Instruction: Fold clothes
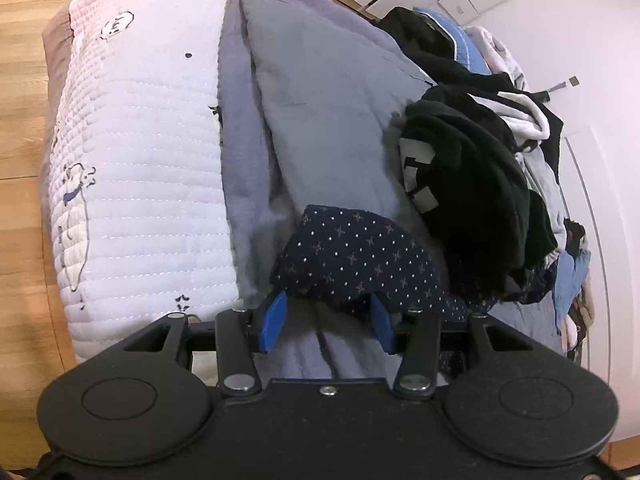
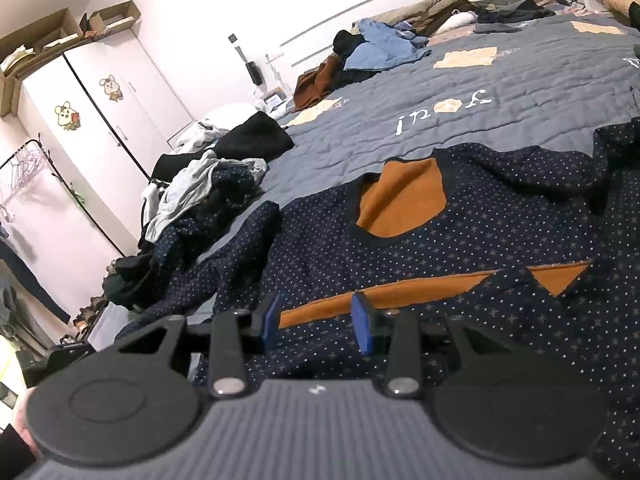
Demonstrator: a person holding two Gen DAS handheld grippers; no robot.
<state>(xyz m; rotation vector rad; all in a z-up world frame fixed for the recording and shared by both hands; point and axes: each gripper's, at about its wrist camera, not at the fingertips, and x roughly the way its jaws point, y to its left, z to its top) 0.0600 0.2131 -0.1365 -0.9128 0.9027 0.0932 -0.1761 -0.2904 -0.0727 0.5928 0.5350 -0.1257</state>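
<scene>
I see the navy dotted top (image 2: 460, 236) spread on the grey quilt (image 2: 500, 92), orange lining showing. Both grippers (image 1: 326, 322) (image 2: 318, 320) half open, gripping nothing. Clothes pile (image 2: 200, 196) far left.

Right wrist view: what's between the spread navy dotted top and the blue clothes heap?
Bare grey quilted bedspread, between navy dotted top and blue heap.
</scene>
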